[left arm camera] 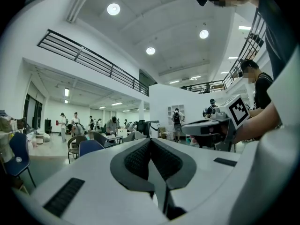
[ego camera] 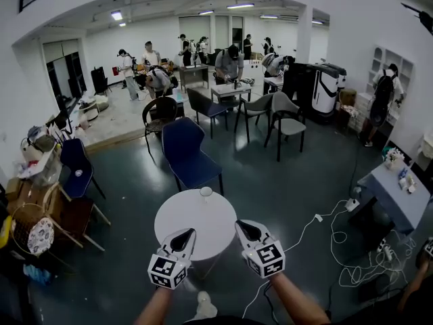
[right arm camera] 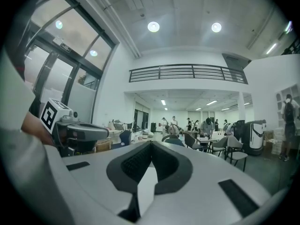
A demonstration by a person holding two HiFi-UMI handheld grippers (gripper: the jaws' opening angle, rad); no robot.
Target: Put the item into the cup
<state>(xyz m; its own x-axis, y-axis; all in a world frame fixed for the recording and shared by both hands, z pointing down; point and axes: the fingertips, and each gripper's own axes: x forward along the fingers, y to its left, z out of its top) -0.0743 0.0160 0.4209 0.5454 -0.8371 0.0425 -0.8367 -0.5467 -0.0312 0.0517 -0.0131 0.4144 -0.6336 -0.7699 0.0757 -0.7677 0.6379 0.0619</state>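
Observation:
A small clear cup point(ego camera: 206, 193) stands at the far edge of a round white table point(ego camera: 195, 215) in the head view. I can make out no separate item on the table or in either gripper. My left gripper point(ego camera: 183, 235) hovers over the table's near edge, jaws closed tip to tip with nothing between them. My right gripper point(ego camera: 243, 227) is level beside it at the table's near right edge, also shut and empty. In the left gripper view the left gripper point(left arm camera: 150, 142) points level across the room, and the right gripper point(left arm camera: 208, 127) shows to its right. In the right gripper view the right gripper point(right arm camera: 151, 144) is shut, and the left gripper point(right arm camera: 79, 132) is at its left.
A blue chair point(ego camera: 184, 151) stands just behind the table. More chairs point(ego camera: 76, 171) and clutter line the left side. White cables point(ego camera: 342, 246) lie on the floor to the right, near a grey table point(ego camera: 392, 198). Several people work at desks far back.

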